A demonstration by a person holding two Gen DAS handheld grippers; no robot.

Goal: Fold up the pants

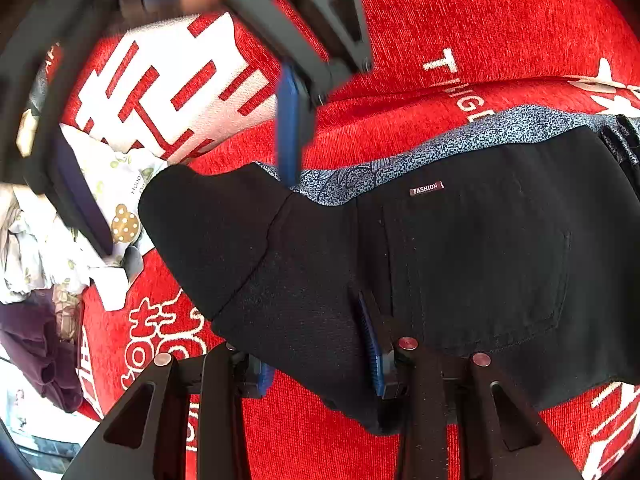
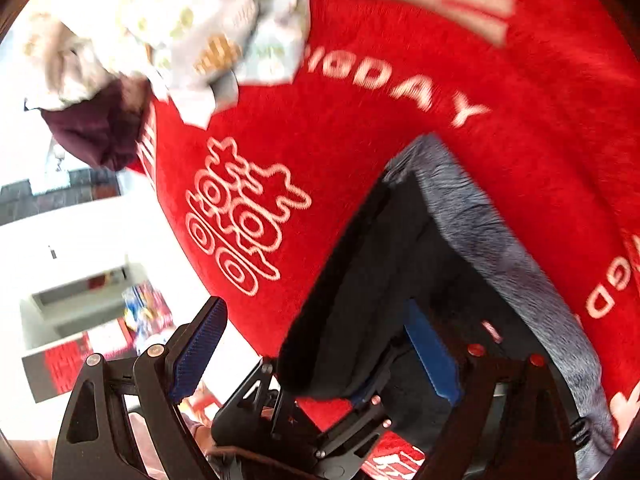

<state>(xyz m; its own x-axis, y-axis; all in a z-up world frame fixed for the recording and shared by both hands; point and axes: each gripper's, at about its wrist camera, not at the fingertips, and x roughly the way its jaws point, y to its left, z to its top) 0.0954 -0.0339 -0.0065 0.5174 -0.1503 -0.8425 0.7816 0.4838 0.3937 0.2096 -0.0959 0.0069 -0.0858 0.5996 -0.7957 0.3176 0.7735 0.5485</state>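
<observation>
Black pants (image 1: 460,264) with a "FASHION" label lie folded on a blue-grey speckled garment (image 1: 480,136), on a red blanket. A folded leg end sticks out to the left. My left gripper (image 1: 320,364) has its jaws wide apart with the pants' near edge lying between them. My right gripper (image 1: 192,184) hangs over the pants' far left side in the left wrist view, jaws wide apart. In the right wrist view the right gripper (image 2: 316,352) is open and the black pants (image 2: 360,280) lie between its fingers, with the left gripper below.
The red blanket (image 1: 460,20) with white lettering covers the surface. A pile of pale printed clothes (image 1: 100,208) and a dark purple garment (image 1: 36,352) lie at the left. A white floor and furniture show beyond the edge (image 2: 80,264).
</observation>
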